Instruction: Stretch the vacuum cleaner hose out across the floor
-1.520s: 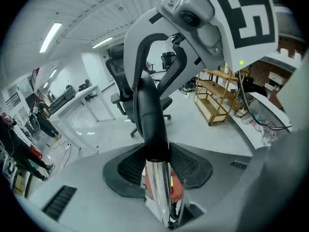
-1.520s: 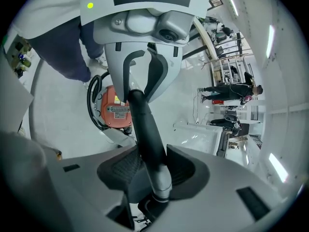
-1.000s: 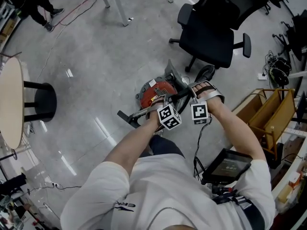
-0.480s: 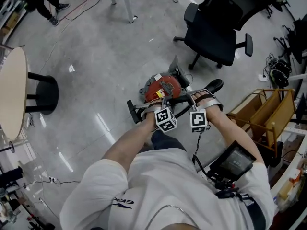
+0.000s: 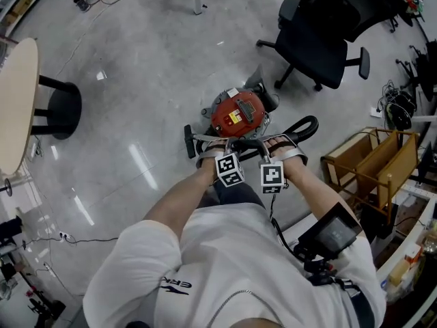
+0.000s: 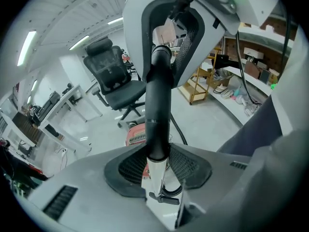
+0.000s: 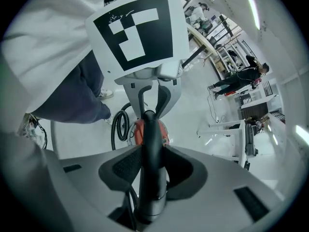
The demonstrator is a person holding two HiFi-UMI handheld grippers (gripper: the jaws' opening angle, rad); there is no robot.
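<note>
In the head view the left gripper (image 5: 218, 144) and right gripper (image 5: 273, 142) sit side by side on the black hose handle (image 5: 247, 142), with the red vacuum cleaner (image 5: 238, 113) just beyond them. The hose (image 5: 305, 125) curls away past the right gripper, and the floor nozzle (image 5: 189, 142) lies out past the left one. The left gripper view shows its jaws fairly wide yet pressed on the handle, just where it meets a chrome tube (image 6: 157, 174). The right gripper view shows its jaws clamped on the same handle, having just been closing, with the hose looped just beyond them.
</note>
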